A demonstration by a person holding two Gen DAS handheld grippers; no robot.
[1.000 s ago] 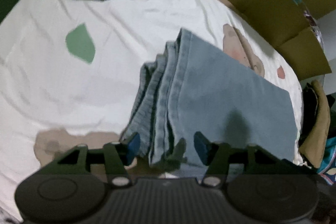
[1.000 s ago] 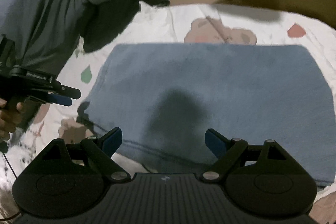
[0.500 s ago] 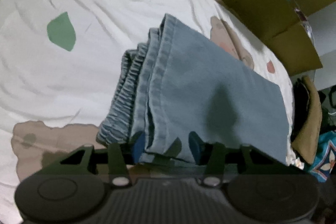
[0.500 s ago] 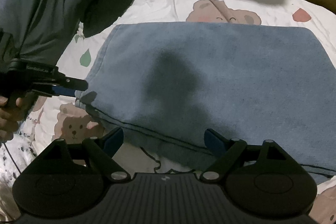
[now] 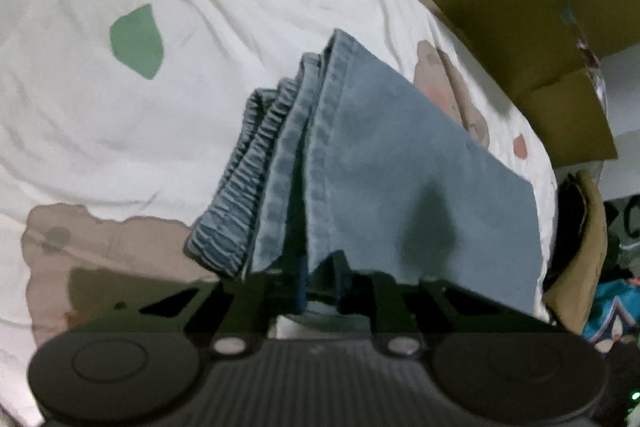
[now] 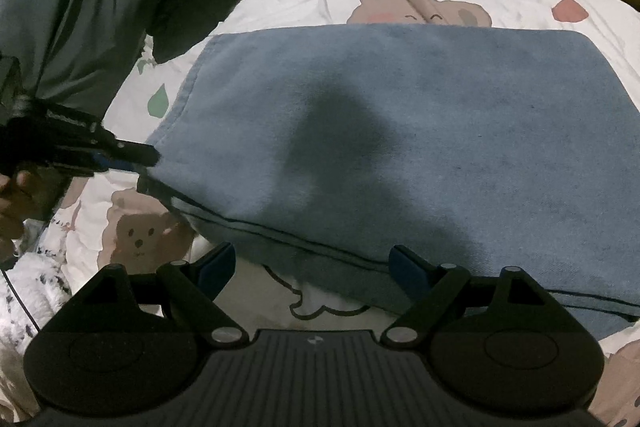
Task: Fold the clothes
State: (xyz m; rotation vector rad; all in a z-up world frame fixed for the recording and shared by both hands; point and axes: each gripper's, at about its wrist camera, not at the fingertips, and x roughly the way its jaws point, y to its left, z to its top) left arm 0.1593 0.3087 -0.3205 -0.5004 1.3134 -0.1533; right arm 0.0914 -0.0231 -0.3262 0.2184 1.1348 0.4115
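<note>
The left gripper (image 5: 320,281), fingers parted half a second ago, is now clamping the near left corner of the folded jeans (image 6: 400,131) lying mid-bed (image 5: 80,131), while the right gripper (image 6: 310,267) is hovering open at their near edge, suggesting another fold.

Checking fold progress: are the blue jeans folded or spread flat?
Folded: the blue jeans lie in stacked layers at the hem end, where the left gripper is shut on them.

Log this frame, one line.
left gripper: shut on folded blue denim jeans corner | right gripper: open, at near edge
</note>
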